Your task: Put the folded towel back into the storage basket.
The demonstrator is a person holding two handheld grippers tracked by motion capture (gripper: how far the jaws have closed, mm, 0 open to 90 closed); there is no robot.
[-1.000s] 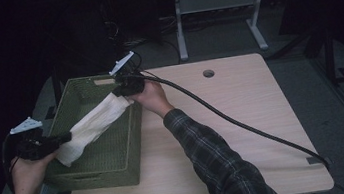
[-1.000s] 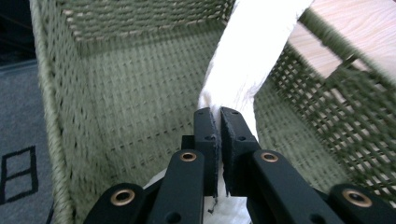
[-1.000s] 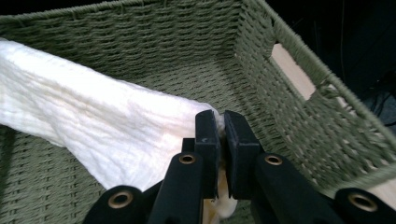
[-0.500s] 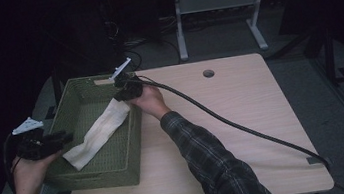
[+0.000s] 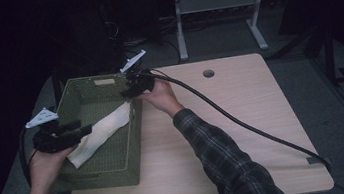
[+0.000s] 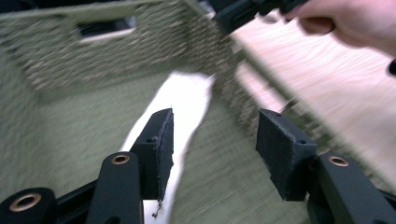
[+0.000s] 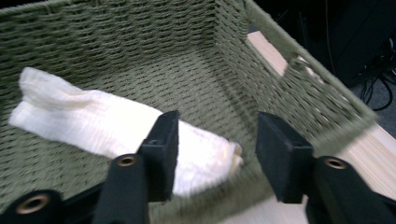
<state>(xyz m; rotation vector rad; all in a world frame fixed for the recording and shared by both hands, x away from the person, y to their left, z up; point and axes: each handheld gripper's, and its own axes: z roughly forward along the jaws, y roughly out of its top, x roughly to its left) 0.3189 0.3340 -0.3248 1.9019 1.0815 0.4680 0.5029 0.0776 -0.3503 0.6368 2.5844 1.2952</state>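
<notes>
Both grippers have just been opening, nothing between their jaws; the white cloth [image 5: 98, 136] lies released inside the green woven basket [image 5: 119, 168], long axis from seven to one o'clock; the left gripper [image 5: 78, 132] hovers at its seven-o'clock end, nearer than the right gripper [image 5: 128, 88] past the other end.

Through the right gripper view I look along my right gripper [image 7: 217, 156] into the green woven basket [image 7: 140, 37]. Its jaws have just been opening and now stand apart with nothing pressed between the pads. A white cloth [image 7: 88, 123] lies loose on the basket floor, stretching from the far left toward the near wall, its near end just behind the left jaw. A handle slot [image 7: 299, 63] pierces the right wall. The wooden table [image 7: 369, 154] shows beyond the rim.
</notes>
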